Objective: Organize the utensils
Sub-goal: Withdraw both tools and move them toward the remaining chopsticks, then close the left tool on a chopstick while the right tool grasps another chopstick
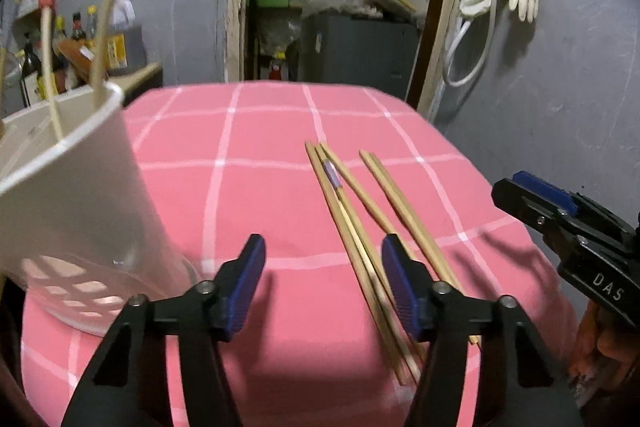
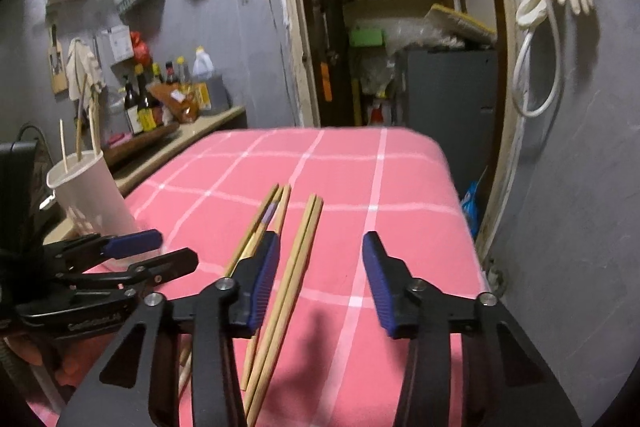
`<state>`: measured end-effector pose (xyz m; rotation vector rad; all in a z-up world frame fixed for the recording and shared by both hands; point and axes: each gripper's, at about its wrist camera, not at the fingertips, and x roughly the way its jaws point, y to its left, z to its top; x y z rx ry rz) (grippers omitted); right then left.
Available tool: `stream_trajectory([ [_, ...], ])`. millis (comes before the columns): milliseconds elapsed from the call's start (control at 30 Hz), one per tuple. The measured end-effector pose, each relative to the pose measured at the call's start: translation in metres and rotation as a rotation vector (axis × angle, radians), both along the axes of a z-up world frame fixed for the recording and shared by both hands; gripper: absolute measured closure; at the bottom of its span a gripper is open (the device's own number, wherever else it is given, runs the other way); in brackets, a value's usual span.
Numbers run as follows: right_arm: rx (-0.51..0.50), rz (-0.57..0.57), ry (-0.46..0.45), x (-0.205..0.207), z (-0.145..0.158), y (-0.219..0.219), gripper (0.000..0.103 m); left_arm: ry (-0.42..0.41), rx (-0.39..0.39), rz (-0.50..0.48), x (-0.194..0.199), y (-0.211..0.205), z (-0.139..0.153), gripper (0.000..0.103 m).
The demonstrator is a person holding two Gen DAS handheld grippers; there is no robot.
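text: "DAS" in white capitals | on: black body of right gripper (image 1: 532, 195), at right edge of left wrist view | text: embossed lettering on left gripper (image 2: 156, 251) body | status: too blurred to read

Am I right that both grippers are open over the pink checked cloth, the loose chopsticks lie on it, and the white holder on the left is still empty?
Not quite: the white holder is not empty. The right wrist view shows several sticks standing in it. The rest holds: the left gripper and right gripper are open over the pink checked cloth, and the loose chopsticks lie on it.
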<state>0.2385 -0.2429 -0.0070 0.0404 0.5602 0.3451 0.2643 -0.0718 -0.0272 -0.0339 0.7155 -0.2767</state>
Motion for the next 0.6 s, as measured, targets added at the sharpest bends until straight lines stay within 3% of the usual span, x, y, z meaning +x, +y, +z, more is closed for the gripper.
stream_trajectory([
  [400,-0.035,0.049,0.148,0.022,-0.019,0.01,0.079,0.119,0.009,-0.009,0.023,-0.004,-0.012,0.072],
  [600,-0.048,0.071,0.18,0.026,-0.023,0.015,0.081,0.149,-0.003,-0.001,0.032,-0.001,-0.015,0.074],
])
